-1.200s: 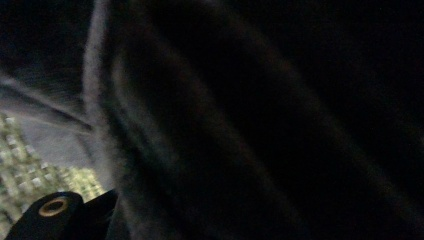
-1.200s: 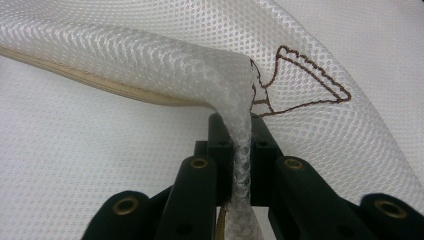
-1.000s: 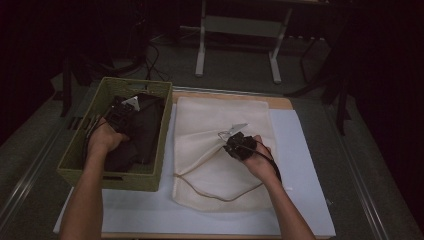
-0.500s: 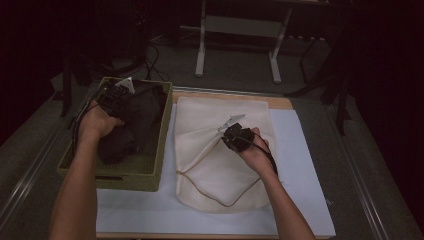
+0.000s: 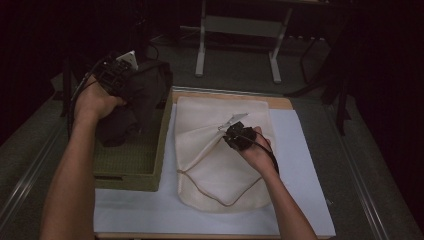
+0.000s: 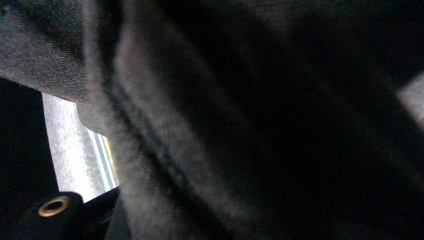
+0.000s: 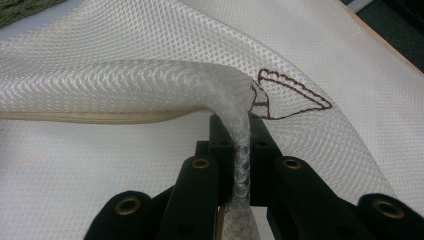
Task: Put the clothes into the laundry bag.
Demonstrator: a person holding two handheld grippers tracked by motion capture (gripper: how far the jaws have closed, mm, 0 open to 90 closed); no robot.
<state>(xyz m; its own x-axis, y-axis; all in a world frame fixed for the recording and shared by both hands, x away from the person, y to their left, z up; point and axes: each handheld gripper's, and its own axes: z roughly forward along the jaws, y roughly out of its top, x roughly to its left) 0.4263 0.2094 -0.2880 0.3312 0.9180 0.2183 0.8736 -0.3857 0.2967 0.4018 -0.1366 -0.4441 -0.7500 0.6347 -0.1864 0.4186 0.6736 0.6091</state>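
Left gripper [image 5: 116, 75]: jaws clamped on a dark garment [image 5: 142, 97], which hangs from them above the green basket [image 5: 131, 162]; in the left gripper view its cloth lies right up against the jaws. Right gripper [image 7: 240, 150]: jaws closed on a pinched fold of the white mesh bag [image 7: 150, 75], raising that fold above the bag's flat part.

I see the laundry bag [image 7: 125, 165] as white mesh cloth, matt and open-weave, edged with a brown cord. The dark garment [image 6: 260, 120] is soft, slightly fuzzy knit fabric. The green basket [image 5: 131, 159] looks like matt plastic lattice; the counter [image 5: 280, 100] edge is pale wood under white paper.
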